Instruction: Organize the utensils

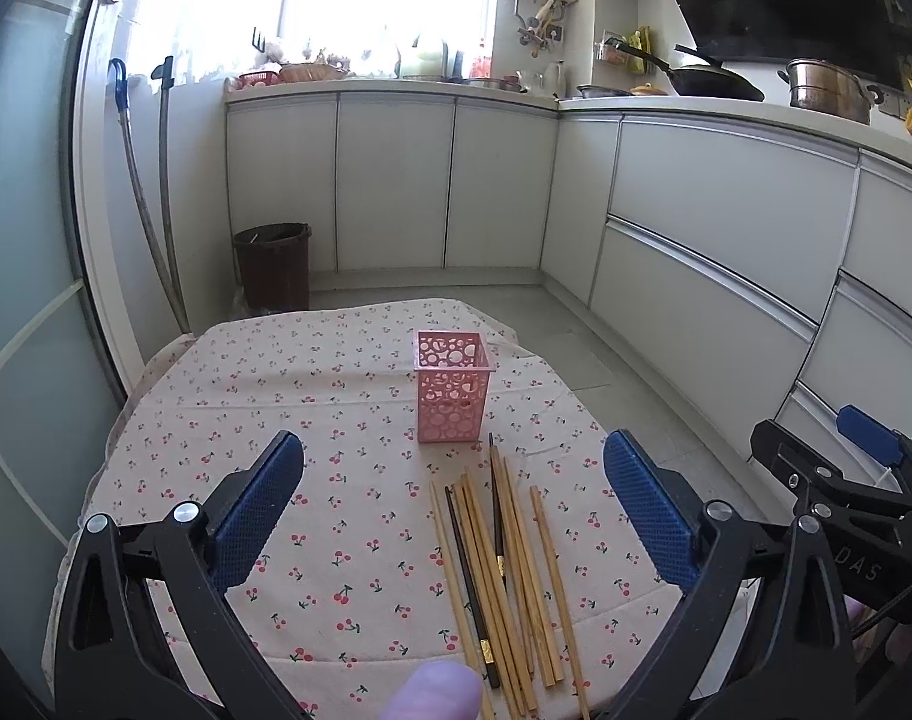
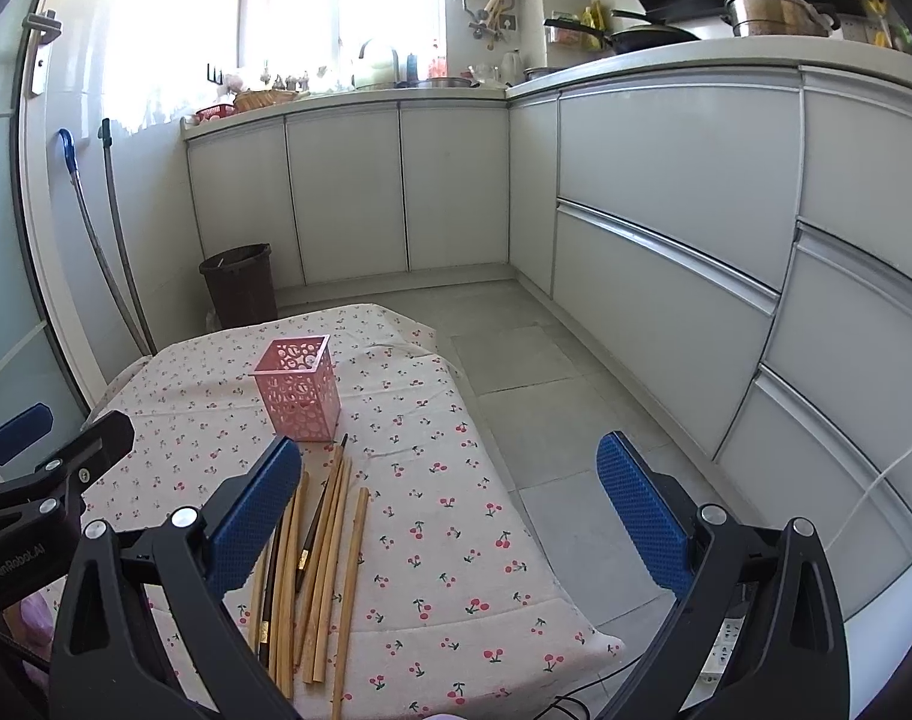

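A pink perforated square holder [image 1: 453, 385] stands upright and empty on the cherry-print tablecloth [image 1: 312, 420]; it also shows in the right wrist view [image 2: 298, 391]. Several loose chopsticks [image 1: 504, 576], most bamboo and two dark ones, lie side by side just in front of the holder, also seen in the right wrist view [image 2: 318, 564]. My left gripper [image 1: 453, 504] is open and empty, held above the chopsticks. My right gripper [image 2: 450, 507] is open and empty, over the table's right edge, with its left finger above the chopsticks.
A brown waste bin [image 1: 274, 267] stands on the floor beyond the table, beside two hoses [image 1: 156, 228]. White kitchen cabinets [image 2: 666, 210] run along the back and right. The tiled floor [image 2: 546, 408] lies to the right of the table. A power strip [image 2: 723, 645] lies on the floor.
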